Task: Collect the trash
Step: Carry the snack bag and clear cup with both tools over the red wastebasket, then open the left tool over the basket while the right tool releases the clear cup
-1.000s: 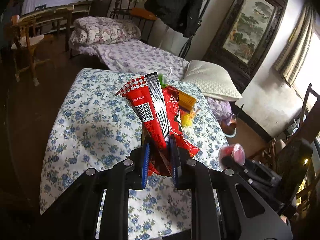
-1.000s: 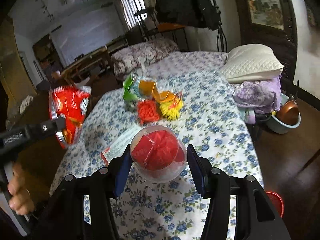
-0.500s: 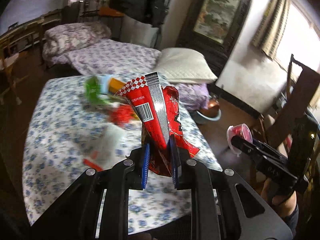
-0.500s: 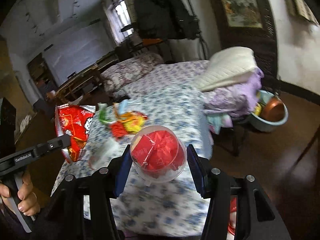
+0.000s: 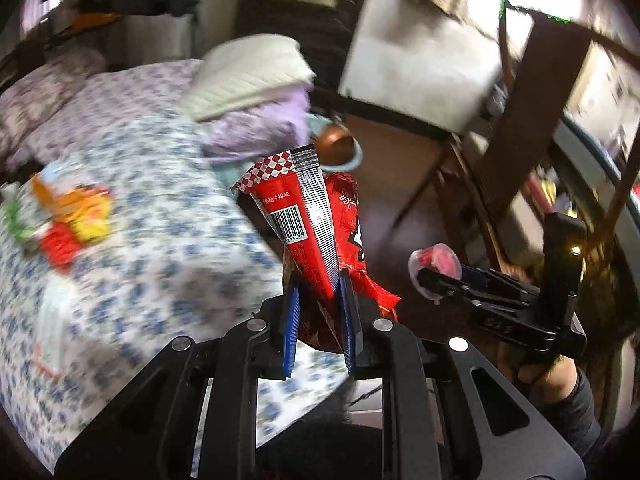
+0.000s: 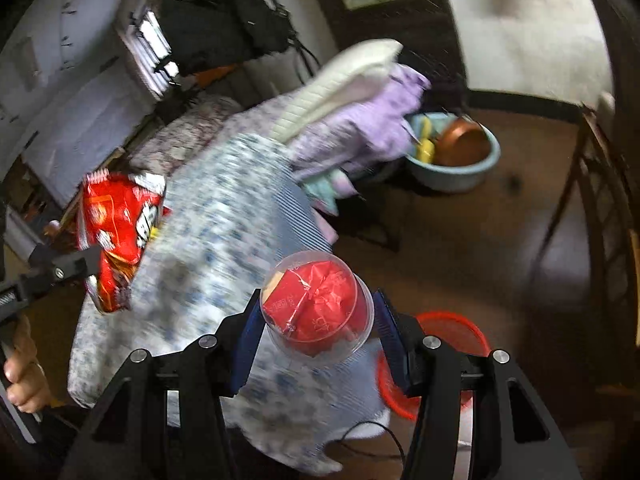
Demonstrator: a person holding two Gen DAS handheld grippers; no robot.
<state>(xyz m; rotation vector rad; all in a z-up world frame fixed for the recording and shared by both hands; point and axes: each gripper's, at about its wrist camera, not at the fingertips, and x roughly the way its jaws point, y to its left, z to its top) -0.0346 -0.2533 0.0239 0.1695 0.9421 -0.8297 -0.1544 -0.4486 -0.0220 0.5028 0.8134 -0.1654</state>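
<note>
My left gripper is shut on a red snack bag with a silver seam and a barcode; the bag stands upright above the table's right corner. The same snack bag appears at the left of the right wrist view, pinched by the left gripper. My right gripper is shut on a clear plastic cup stuffed with a red wrapper. That cup and the right gripper hang over the dark floor to the right of the table. A red bin sits on the floor just behind the right gripper.
The table with a blue flowered cloth still carries colourful wrappers at its left. A pale pillow on purple bedding lies beyond. A blue basin with a copper pot rests on the floor. Dark wooden chair frames stand on the right.
Both grippers have swung to the right, away from the table top, towards the floor by the table's corner. The red bin has come into the right wrist view. Both grips are unchanged.
</note>
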